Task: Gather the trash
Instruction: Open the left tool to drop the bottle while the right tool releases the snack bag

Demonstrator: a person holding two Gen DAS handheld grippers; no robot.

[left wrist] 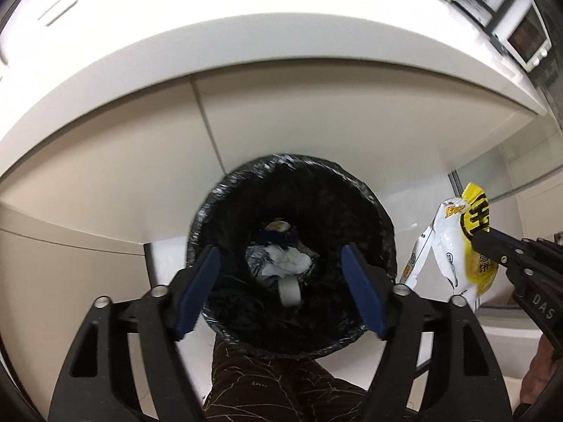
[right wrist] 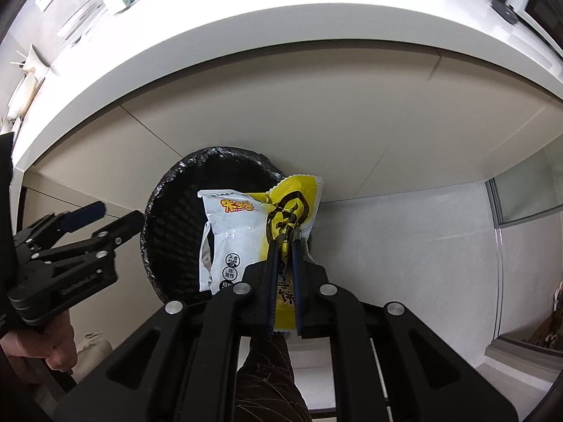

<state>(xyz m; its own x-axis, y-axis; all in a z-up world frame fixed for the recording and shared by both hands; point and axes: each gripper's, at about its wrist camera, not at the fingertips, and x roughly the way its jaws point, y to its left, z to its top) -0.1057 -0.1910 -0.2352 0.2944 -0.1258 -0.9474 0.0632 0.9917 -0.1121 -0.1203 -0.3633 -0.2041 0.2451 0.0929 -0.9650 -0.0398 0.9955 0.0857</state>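
Two hand-held grippers over the bin (left wrist: 211, 190): left (left wrist: 281, 281) spread empty, right (right wrist: 284, 242) pinching snack bag (right wrist: 239, 232).

Glossy film, matt plastic, crinkled liner

We see a shiny, crinkled black plastic liner (left wrist: 246, 183) in the bin, a glossy plastic-film snack bag (right wrist: 242, 235), crumpled white paper (left wrist: 290, 262) inside, matt black plastic on the left gripper (left wrist: 281, 292) with smooth blue pads (left wrist: 197, 292) and bright metal pins (left wrist: 400, 289), and a smooth white counter edge (left wrist: 246, 56).
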